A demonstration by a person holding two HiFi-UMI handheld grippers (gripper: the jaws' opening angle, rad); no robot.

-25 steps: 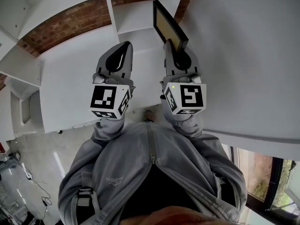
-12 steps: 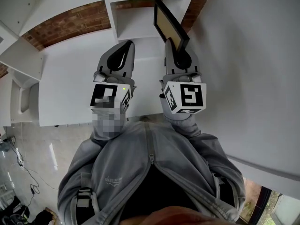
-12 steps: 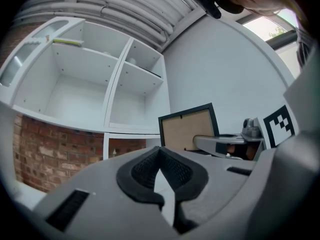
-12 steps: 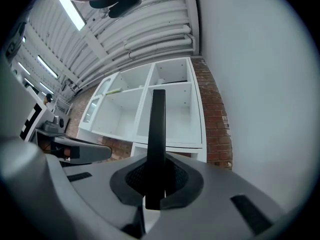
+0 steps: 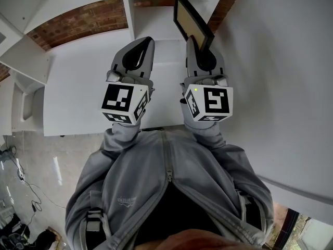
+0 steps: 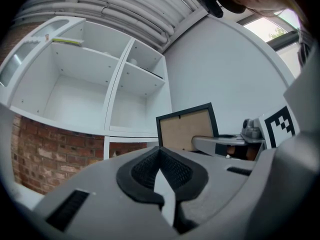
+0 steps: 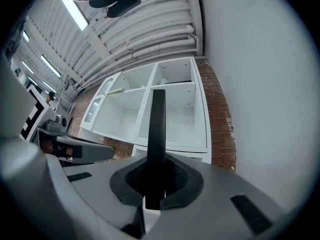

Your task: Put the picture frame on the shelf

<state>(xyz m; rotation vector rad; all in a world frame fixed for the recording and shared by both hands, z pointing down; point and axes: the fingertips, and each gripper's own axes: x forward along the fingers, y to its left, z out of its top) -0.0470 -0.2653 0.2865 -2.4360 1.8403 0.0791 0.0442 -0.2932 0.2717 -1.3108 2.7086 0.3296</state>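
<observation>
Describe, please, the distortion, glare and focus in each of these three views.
Head view: evenly lit, sharp, but the shelf unit's edges bow. Left gripper view: heavy fisheye, black corners; the window at top right is blown out. Right gripper view: same fisheye; a ceiling light strip glares upper left, the picture frame edge-on looks crisp.

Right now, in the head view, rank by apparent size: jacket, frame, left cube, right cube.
1. Jacket, by far.
2. Left cube and right cube: alike, no ranking.
3. Frame, slightly smaller, but farther from the camera, so unsure.
</observation>
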